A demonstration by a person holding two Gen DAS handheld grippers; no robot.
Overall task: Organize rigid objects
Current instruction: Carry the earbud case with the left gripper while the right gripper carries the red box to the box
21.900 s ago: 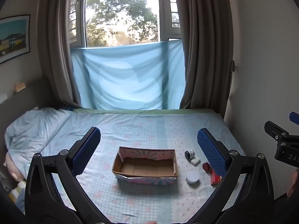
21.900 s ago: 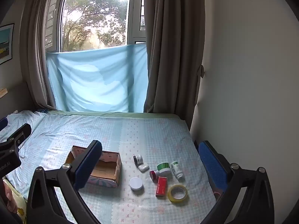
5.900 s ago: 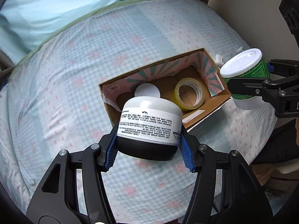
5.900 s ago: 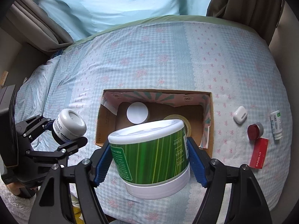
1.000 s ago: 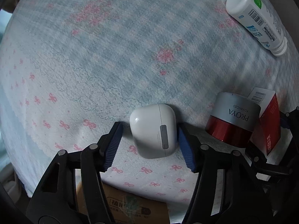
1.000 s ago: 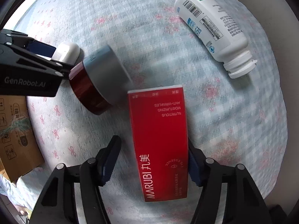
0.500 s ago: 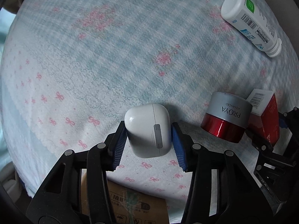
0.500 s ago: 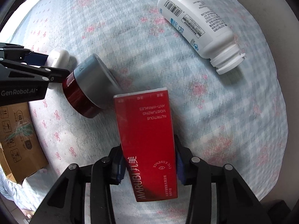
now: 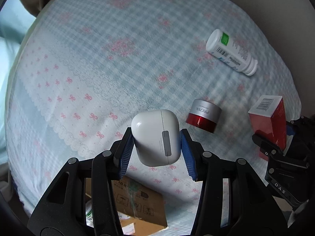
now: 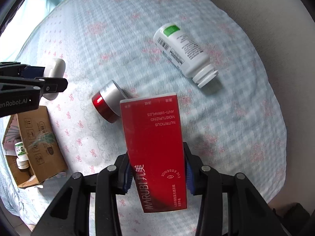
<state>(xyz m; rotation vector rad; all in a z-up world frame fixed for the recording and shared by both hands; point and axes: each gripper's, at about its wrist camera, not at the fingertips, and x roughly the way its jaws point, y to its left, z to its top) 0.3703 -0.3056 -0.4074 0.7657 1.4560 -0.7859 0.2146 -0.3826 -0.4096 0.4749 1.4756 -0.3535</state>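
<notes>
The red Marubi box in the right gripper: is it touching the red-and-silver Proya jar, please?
Apart. In the left wrist view, bedsheet shows between the red Marubi box, held in the right gripper, and the Proya jar.

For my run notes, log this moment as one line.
left gripper: shut on white earbud case | right gripper: shut on red carton | on bed: red jar, white bottle
</notes>
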